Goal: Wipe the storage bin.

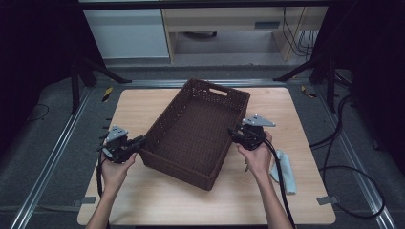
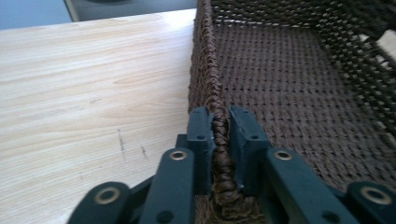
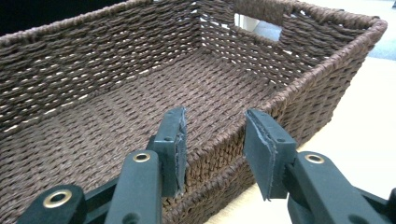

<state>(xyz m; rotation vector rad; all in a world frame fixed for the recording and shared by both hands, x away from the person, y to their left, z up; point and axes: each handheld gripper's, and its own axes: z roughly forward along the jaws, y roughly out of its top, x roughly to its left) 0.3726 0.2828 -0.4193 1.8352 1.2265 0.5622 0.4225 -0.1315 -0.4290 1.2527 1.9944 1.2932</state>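
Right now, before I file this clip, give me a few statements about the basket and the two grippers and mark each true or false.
1. The left gripper is clamped on the rim of the brown woven basket. True.
2. The right gripper pinches the basket wall tightly. False: its jaws straddle the rim with gaps on both sides.
3. The basket holds a cloth. False: it is empty; a pale cloth lies on the wooden table.
4. A handle cutout pierces the basket's far wall. True.

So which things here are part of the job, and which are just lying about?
In use:
- brown wicker basket
- left tongs, shut on its rim
- right tongs, open astride the opposite rim

Lying about:
- pale cloth on the table
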